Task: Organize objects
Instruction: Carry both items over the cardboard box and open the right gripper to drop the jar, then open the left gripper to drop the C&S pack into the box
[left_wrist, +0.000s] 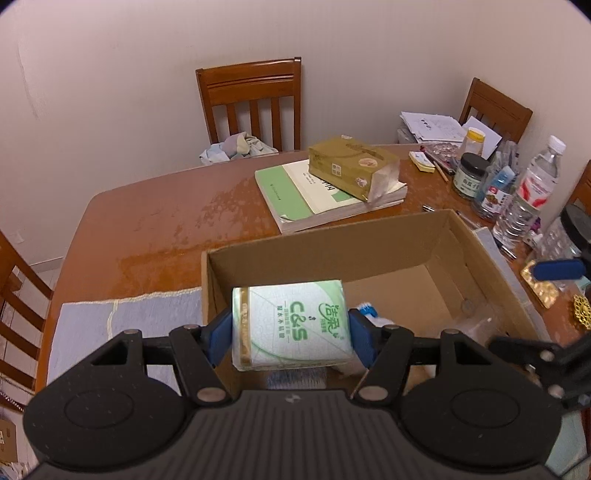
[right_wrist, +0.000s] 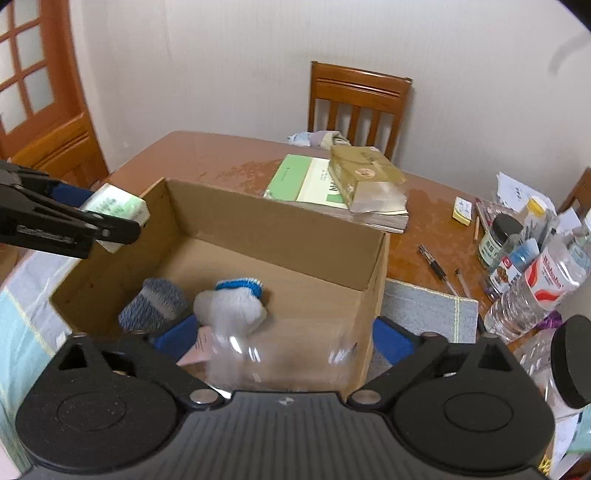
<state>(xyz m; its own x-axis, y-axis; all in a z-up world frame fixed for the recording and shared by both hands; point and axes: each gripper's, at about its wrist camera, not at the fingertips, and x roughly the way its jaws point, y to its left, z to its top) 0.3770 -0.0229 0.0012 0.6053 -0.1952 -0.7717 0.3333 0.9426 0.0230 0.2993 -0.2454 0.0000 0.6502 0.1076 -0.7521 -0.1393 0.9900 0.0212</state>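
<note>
We see the left claw (left_wrist: 291, 334) clenched on a green-and-white tissue pack (left_wrist: 290, 325), held above the near left corner of the open cardboard box (left_wrist: 369, 240) on the bench (left_wrist: 155, 221). The pack's underside and the box floor below it are hidden. In the right wrist view the same pack (right_wrist: 116, 208) is half covered by the claw's black frame. Inside the box lie a grey-blue sock roll (right_wrist: 153, 304) and a white sock with blue cuff (right_wrist: 232, 304). The right claw (right_wrist: 284, 341) stands released, blue pads wide apart; between them sits a clear plastic container (right_wrist: 280, 354), blurred, its shape hard to make out and contact unclear. Behind the box, a tan tissue box (right_wrist: 364, 175) rests on stacked books (right_wrist: 306, 181). Far right, bottles (right_wrist: 543, 284) and jars are crowded, partly cut off.
</note>
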